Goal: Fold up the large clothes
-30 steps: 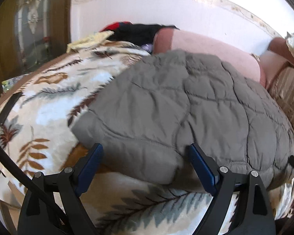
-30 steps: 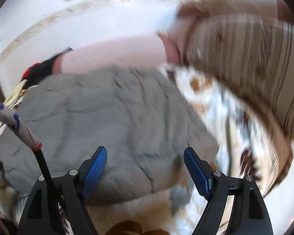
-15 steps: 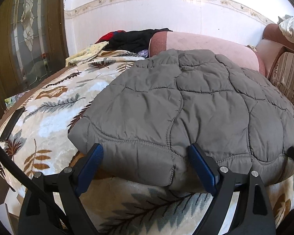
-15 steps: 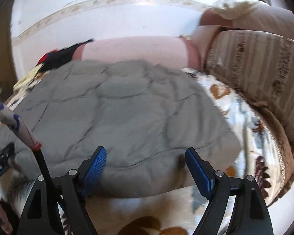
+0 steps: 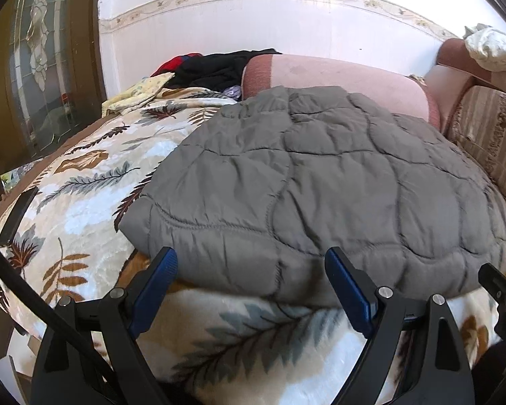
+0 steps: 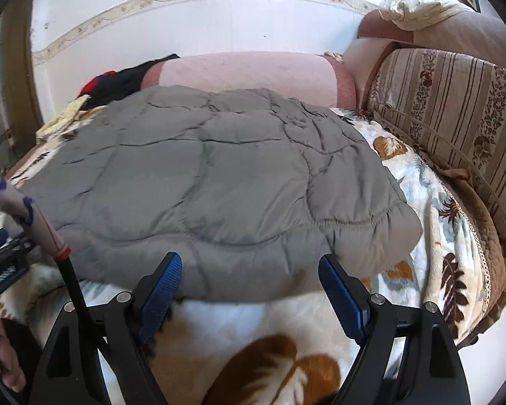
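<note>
A grey quilted jacket (image 5: 320, 182) lies spread flat on a leaf-patterned blanket (image 5: 77, 209), its near hem facing me. My left gripper (image 5: 251, 280) stands open just in front of the hem's left part, with nothing between its blue pads. In the right wrist view the same jacket (image 6: 212, 175) fills the middle, and my right gripper (image 6: 249, 280) is open just short of the hem's right part, holding nothing. The right gripper's tip shows at the right edge of the left wrist view, and the left gripper shows at the left edge of the right wrist view.
A pink bolster (image 5: 337, 81) lies behind the jacket by the white wall. Dark and yellow clothes (image 5: 216, 67) are piled at the back left. A striped sofa back (image 6: 455, 108) runs along the right. A glass-panelled wooden door (image 5: 40, 67) stands on the left.
Both views have steadied and rolled level. The jacket's hem now lies squarely across both grippers' fronts. The right gripper has shifted sideways along the hem. Both stay open.
</note>
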Demonstrator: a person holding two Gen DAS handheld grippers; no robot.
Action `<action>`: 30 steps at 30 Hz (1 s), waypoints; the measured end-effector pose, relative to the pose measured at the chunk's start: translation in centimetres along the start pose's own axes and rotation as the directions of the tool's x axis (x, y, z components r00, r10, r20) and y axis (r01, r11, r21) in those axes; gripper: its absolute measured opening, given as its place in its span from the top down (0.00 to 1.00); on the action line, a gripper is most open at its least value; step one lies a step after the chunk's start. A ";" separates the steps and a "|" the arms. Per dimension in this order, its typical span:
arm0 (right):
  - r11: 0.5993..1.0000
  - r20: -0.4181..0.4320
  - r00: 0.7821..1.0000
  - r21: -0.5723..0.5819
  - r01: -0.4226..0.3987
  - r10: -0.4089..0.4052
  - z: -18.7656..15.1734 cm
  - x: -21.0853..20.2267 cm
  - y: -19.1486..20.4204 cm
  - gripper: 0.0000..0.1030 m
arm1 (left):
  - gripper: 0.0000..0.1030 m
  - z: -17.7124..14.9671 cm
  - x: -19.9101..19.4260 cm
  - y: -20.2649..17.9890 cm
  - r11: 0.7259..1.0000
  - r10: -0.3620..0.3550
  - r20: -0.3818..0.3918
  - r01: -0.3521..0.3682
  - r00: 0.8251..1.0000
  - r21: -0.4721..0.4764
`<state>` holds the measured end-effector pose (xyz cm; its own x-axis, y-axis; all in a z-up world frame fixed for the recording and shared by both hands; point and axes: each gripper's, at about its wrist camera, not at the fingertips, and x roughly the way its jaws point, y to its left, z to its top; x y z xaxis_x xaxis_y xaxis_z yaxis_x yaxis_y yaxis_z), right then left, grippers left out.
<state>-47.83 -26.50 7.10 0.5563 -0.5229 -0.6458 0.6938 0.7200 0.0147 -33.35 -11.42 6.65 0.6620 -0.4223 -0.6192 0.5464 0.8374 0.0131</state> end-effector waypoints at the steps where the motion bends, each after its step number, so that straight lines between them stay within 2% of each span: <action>1: 1.000 0.008 1.000 -0.003 -0.009 0.009 -0.1 -0.7 0.2 0.15 | 0.14 -0.1 -0.4 -0.2 1.000 -0.013 0.002 0.013 1.000 0.003; 5: 0.999 0.051 0.998 -0.032 -0.030 0.031 0.3 -2.6 0.9 0.15 | 0.14 0.0 -1.0 -1.1 0.999 -0.009 0.014 0.009 1.000 0.042; 14: 0.999 0.042 0.999 0.025 -0.021 0.020 0.9 -2.0 -0.9 0.15 | 0.14 0.9 -1.2 -1.7 0.998 -0.026 0.027 0.024 0.999 0.059; 21: 0.998 -0.014 1.000 0.053 0.015 -0.014 2.6 1.5 -2.5 0.15 | 0.14 1.5 2.4 -2.7 0.997 -0.015 -0.036 0.017 0.999 0.069; 26: 0.999 -0.084 0.996 0.041 0.030 -0.026 1.5 4.5 -2.2 0.14 | 0.07 1.4 3.7 -3.0 0.997 -0.016 -0.043 0.019 0.999 0.074; 30: 0.999 -0.079 0.996 0.012 0.046 -0.045 1.0 4.8 -1.6 0.10 | 0.05 1.2 4.4 -3.2 0.996 -0.010 -0.045 0.013 0.999 0.085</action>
<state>-45.82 -30.64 4.77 0.4868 -0.5166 -0.7044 0.7237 0.6901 -0.0060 -31.59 -16.37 4.82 0.6330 -0.4144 -0.6538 0.5972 0.7989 0.0718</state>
